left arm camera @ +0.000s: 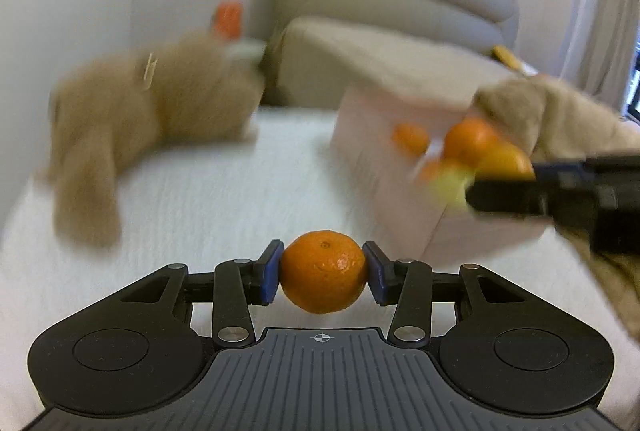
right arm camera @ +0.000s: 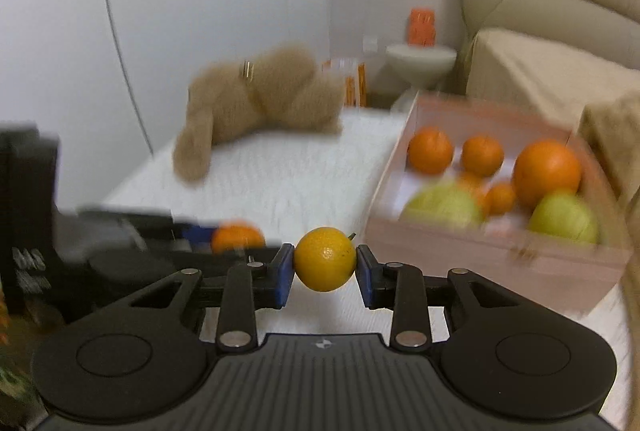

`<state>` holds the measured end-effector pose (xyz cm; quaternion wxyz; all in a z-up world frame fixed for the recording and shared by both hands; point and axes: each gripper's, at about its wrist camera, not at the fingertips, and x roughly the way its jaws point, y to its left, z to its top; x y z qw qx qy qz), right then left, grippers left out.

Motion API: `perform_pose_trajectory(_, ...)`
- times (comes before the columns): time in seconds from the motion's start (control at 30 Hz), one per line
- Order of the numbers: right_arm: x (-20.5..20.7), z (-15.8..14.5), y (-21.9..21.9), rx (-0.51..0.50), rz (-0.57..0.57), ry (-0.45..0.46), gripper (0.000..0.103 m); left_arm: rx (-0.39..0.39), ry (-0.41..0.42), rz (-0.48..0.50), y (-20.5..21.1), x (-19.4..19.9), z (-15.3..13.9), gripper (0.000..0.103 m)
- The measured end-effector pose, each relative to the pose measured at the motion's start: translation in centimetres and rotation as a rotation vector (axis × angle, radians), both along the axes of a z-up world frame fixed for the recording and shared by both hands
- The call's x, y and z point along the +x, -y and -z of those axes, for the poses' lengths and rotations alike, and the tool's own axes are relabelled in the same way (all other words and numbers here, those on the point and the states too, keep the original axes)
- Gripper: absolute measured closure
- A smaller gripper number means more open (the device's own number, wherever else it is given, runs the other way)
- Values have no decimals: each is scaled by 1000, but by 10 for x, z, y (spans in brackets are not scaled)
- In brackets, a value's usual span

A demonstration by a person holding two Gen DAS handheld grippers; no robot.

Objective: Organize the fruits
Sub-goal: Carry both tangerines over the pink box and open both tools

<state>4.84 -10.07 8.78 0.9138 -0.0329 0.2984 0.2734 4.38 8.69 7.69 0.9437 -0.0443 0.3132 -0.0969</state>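
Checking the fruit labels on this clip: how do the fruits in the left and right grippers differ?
The mandarin in the left gripper is deep orange and a bit flattened; the small citrus in the right gripper is yellower, rounder, and looks smaller against its pads. Both are clamped between blue pads, off the white surface.

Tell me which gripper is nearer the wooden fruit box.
Right. The right gripper, shut on a yellow-orange citrus, sits just beside the wooden fruit box. The left gripper, shut on a mandarin, is farther out over the white tabletop.
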Motion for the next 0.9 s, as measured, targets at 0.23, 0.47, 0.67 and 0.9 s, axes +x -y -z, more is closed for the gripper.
perform_pose_trajectory(0.23,41,-139,41,66,138,226,71,-7,255,48,30,35,-140,54)
perform_pose_trajectory(0.47,72,-178,76,30,288,281,71,-70,136,141,70,98,-129,54)
perform_pose_trajectory(0.67,93,-142,94,8,328,206,71,-47,-137,223,105,141,-43,54)
perform_pose_trajectory(0.9,118,-95,97,-20,332,116,71,-89,-78,158,92,136,-30,54)
